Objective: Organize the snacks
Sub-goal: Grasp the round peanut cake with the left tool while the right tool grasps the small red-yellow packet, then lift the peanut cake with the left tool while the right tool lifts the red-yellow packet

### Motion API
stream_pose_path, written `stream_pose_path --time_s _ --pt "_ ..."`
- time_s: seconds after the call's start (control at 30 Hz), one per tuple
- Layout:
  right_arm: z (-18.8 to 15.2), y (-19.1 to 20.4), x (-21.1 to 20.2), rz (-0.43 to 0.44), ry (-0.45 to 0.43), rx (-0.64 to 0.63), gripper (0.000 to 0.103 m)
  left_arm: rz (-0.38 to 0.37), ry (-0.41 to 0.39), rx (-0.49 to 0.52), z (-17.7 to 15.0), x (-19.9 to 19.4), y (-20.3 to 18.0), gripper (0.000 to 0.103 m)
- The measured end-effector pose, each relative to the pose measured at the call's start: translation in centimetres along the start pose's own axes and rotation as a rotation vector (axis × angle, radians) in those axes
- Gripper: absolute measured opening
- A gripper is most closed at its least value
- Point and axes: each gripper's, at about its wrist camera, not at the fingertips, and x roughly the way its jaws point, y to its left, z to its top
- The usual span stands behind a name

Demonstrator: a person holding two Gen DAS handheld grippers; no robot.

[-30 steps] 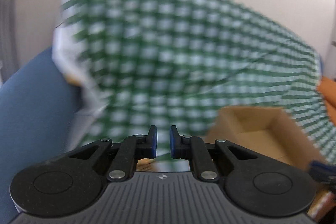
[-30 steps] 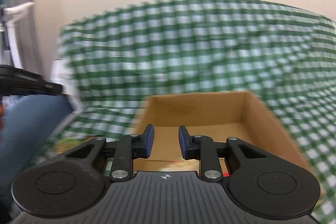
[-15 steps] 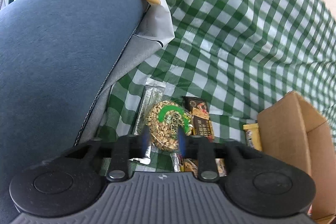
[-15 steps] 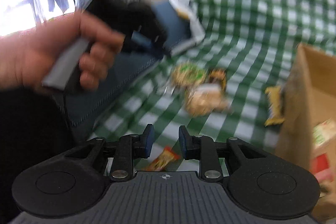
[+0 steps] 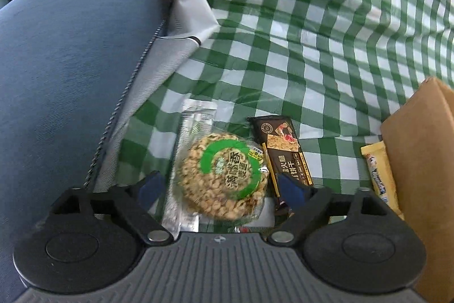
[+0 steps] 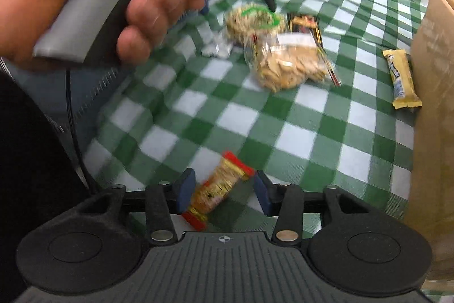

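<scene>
My left hand-held gripper [image 5: 220, 188] is opening, jaws spread wide to either side of a round peanut snack pack [image 5: 221, 178] without touching it. A dark biscuit bar [image 5: 283, 149] lies just right of it on the green checked cloth [image 5: 298, 47]. My right hand-held gripper [image 6: 222, 192] is closing around a red-and-yellow candy [image 6: 220, 185], pads not yet pressing. The cardboard box [image 6: 431, 104] stands at the right edge, with a yellow bar [image 6: 400, 78] beside it.

Soft, even daylight, no hard shadows. The right wrist view is motion-blurred, mostly upper left; fisheye bends both views' edges.
</scene>
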Motion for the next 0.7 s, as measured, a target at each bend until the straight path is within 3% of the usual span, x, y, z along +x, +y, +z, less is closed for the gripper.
stream_pose_path --time_s 0.27,0.33,0.37,0.43,0.6,0.7 --pt "0.3 -3.0 -2.2 -0.081 -0.046 0.038 0.017 0.044 0.048 0.069 0.0 2.7 -1.9 0.102" --pt "0.4 -4.0 -2.4 -0.080 -0.042 0.068 0.017 0.055 0.055 0.094 -0.1 2.9 -2.1 0.097" --pt "0.4 -4.4 -2.3 -0.076 -0.039 0.080 0.017 0.072 0.066 0.112 -0.3 3.0 -2.2 0.085" --pt "0.2 -4.9 -2.2 -0.079 -0.038 0.092 0.017 0.095 0.071 0.132 -0.4 2.9 -2.1 0.084" --pt "0.1 -5.6 -2.2 -0.067 -0.055 0.112 0.017 0.090 0.008 0.014 0.0 0.0 0.2 0.083" --pt "-0.1 -5.8 -2.0 -0.054 -0.062 0.119 0.018 0.028 -0.031 -0.068 -0.5 -2.9 1.8 0.083"
